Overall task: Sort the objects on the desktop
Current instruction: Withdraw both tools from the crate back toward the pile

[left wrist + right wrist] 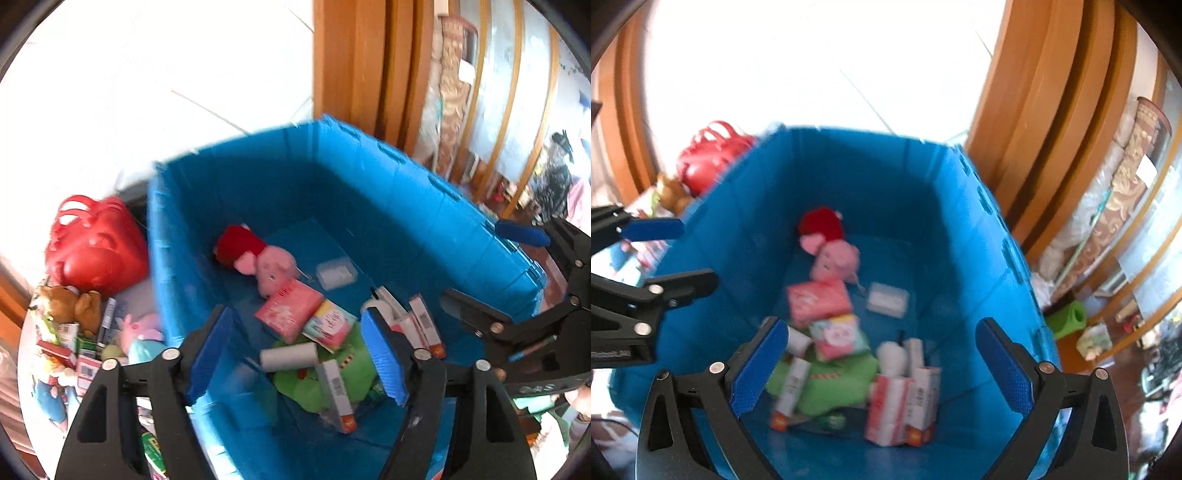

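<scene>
No brand or text readable in either view; only barcodes show, e.g. on the white box (pixel 338 395) lying over the green plush (pixel 328 373) and on the pink-white boxes (pixel 905 410) at the crate's near right. Rest of the print is blurred.

Blue crate (pixel 369 177) sits below both grippers, w/ sorted stuff on its floor: pink pig plush (pixel 266 266) w/ red dress toward the far end, pink tissue pack (pixel 290 308) next to it, a second printed pack (pixel 328 323) leaning on the green plush, grey-white tube (pixel 290 356) across the green plush, clear small packet (pixel 336 273) on bare floor at right.

L gripper (pixel 299 354): fingers spread, nothing between the pads; crate contents lie below and beyond the tips, not touched. R gripper (pixel 882 369): fingers spread wide, empty, boxes and green plush seen through the gap, well below.

Unsorted pile left of the crate, outside its wall: red basket (pixel 94 247), brown bear plush (pixel 70 302), small pink plush (pixel 142 326), more boxes (pixel 83 363).

Room: far half of crate floor mostly bare; near half crowded. Crate walls stand tall all round. Wooden door frame (pixel 354 66) close behind the far right corner.
</scene>
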The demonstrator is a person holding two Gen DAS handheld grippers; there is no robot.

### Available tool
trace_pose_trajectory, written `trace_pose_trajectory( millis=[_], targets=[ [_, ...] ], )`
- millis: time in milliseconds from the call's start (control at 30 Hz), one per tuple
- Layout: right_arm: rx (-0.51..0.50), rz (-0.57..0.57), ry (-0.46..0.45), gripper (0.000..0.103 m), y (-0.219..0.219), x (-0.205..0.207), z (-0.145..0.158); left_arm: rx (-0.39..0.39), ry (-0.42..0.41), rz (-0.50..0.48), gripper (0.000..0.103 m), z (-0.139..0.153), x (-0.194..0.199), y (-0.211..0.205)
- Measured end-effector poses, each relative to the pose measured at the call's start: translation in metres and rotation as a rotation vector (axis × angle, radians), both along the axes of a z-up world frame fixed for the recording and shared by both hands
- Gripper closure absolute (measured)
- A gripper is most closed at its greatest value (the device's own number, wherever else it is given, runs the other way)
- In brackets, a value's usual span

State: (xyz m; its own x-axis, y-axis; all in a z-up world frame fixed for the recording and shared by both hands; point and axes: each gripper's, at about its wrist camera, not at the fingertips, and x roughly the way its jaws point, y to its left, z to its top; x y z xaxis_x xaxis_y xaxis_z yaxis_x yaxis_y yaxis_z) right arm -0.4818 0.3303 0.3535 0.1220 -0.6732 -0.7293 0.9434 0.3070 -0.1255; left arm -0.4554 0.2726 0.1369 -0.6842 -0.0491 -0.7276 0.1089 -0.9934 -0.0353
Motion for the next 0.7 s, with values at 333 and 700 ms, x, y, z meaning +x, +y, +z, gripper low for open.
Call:
trace_pose_trajectory(
  millis=[333,700],
  targets=[
    [-0.127,0.120,-0.184,0.000,0.058,0.081,0.034,-0.036,0.170,0.126,0.025,-0.007,0.093,-0.087],
    [-0.108,0.237,-0.287,0.000,0.088,0.205,0.029,-0.040,0.100,0.384,0.025,-0.063,0.199,-0.242]
  ],
)
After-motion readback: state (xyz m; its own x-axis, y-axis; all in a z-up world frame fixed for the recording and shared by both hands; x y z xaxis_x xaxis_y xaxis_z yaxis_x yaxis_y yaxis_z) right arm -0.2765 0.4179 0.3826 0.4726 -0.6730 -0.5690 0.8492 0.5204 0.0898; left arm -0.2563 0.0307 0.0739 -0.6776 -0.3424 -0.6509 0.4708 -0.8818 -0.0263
